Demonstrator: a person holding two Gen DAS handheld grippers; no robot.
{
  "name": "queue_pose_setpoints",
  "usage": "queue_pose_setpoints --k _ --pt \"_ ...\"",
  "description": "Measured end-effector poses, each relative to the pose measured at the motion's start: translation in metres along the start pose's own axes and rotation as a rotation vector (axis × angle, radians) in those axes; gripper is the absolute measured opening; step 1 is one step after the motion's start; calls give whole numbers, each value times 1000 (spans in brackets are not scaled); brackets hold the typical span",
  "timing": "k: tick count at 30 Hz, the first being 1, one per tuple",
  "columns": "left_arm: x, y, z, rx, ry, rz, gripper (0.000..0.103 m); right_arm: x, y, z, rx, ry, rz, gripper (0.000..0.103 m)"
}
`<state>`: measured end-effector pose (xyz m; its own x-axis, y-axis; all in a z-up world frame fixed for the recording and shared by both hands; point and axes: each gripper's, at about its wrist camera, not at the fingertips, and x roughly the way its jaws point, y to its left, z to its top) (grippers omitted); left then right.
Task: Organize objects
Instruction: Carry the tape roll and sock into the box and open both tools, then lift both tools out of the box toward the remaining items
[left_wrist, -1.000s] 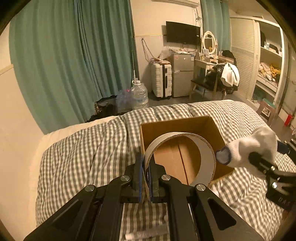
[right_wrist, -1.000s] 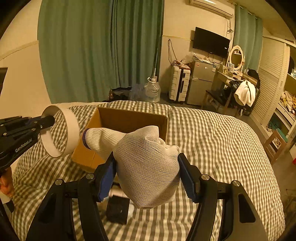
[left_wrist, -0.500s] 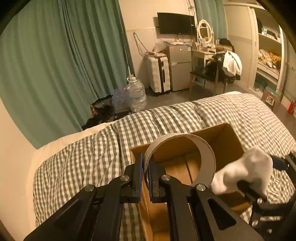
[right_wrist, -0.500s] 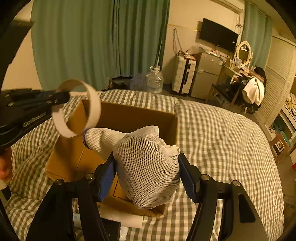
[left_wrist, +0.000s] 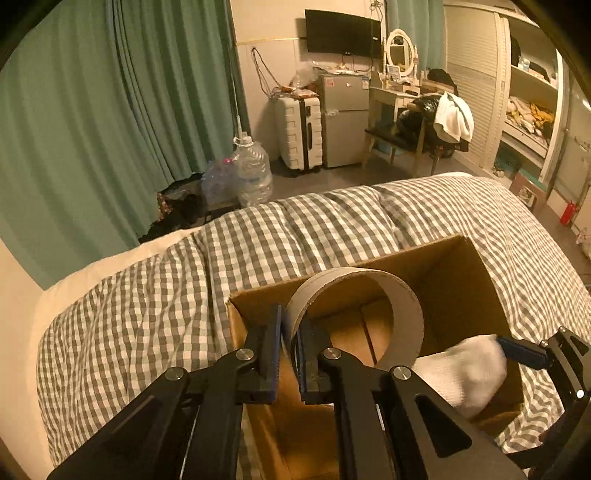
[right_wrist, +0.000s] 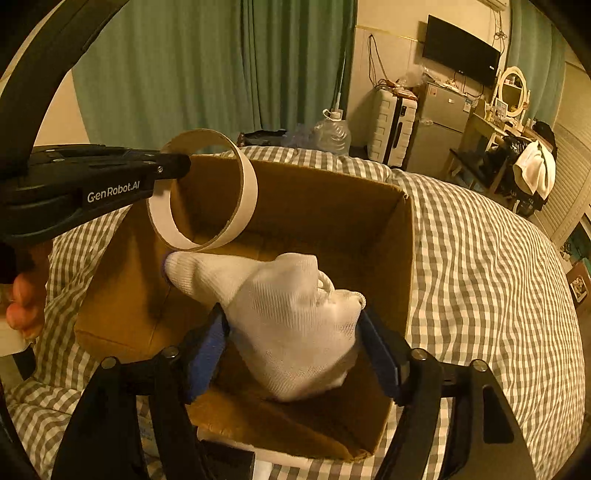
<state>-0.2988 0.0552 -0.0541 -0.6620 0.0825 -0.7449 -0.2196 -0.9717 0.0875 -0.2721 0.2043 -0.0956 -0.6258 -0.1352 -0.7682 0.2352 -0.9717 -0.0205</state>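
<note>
An open cardboard box (left_wrist: 458, 258) (right_wrist: 400, 229) lies on the checked bed. My left gripper (left_wrist: 288, 354) is shut on the wall of a white cardboard ring (left_wrist: 402, 325), held over the box's left side; the ring also shows in the right wrist view (right_wrist: 207, 192). My right gripper (right_wrist: 295, 350) has its jaws wide, with a white knit glove (right_wrist: 291, 314) between them, over the box's near edge. The glove looks blurred, and I cannot tell if the pads still touch it. It also shows in the left wrist view (left_wrist: 461, 373).
The grey checked duvet (left_wrist: 147, 317) (right_wrist: 480, 266) surrounds the box. A dark object and a white tube (right_wrist: 229, 458) lie just in front of the box. Green curtains, water bottles (left_wrist: 251, 173), a suitcase and a desk stand beyond the bed's far end.
Both grippers have moved forward and down over the box. The right jaws have spread wider around the glove, and the glove has sunk lower into the box.
</note>
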Motion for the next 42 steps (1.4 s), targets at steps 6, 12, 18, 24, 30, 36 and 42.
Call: queue_pose_setpoints --k 6,12,18,24,30,36,42 --pt "-16 4 -7 -38 58 -33 60 -33 1 -2 15 -44 -12 90" --pt "-58 3 -15 -30 38 -45 80 -74 5 -11 6 -68 -46 90" --pt "-119 6 -24 -30 -28 -19 85 -119 6 -14 33 -106 -60 90" --pt "-174 13 -29 -50 -106 15 94 -169 22 -18 1 -158 -72 90" --pt "-207 18 -46 -78 -151 18 99 -206 35 -25 -20 -201 -97 92" --pt "-217 22 -71 -86 -169 15 100 -216 36 -36 10 -228 -92 102" --pt "-214 23 -96 -109 -190 31 100 -197 37 -50 39 -191 -100 102"
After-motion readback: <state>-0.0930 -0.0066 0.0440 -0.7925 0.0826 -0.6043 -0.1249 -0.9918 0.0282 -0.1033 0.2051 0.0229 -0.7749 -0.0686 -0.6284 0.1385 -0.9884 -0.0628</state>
